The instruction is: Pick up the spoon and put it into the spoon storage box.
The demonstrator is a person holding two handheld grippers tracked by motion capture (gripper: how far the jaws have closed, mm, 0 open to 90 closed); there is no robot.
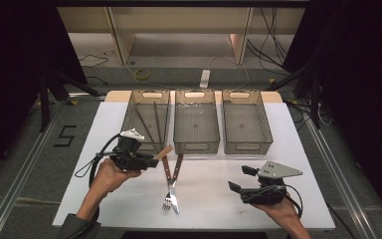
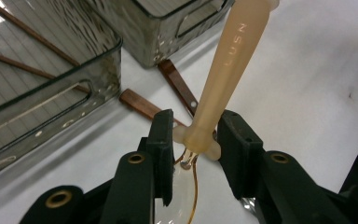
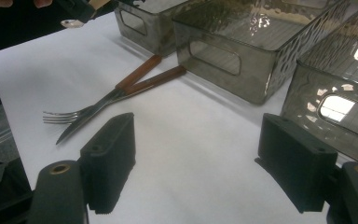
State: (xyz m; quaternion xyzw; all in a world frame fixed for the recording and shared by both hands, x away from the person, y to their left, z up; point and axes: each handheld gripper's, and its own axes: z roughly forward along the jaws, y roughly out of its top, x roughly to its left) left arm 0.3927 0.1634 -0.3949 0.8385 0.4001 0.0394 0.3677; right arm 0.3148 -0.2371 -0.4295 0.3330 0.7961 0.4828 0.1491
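Already two brown chopsticks point(image 1: 149, 122) lie in the left bin point(image 1: 129, 117), so we judge the sorting as partly done; the middle bin point(image 1: 179, 119) and the right bin point(image 1: 266, 124) look bare. Left to do, as we read it: the spoon now in hand, plus the fork point(image 1: 167, 191) and the knife point(image 1: 175, 186) lying crossed on the white tabletop point(image 1: 229, 209) just in front of the bins.

We see the left claw point(image 2: 196, 142) clenched on a translucent amber spoon point(image 2: 228, 60), its pads pressing the neck where handle meets bowl. The spoon is held above the tabletop, near the front corner of the left bin (in the high view its handle tip shows just beside that bin's front wall). Its long axis runs out along the claw's reach, handle pointing away toward the bins and rising, bowl tucked back between the jaws toward the hand.

The right claw point(image 3: 200, 158) stands released, jaws wide with nothing between them, low over the right front of the tabletop, well apart from the cutlery. Which bin the spoon belongs in we cannot tell.
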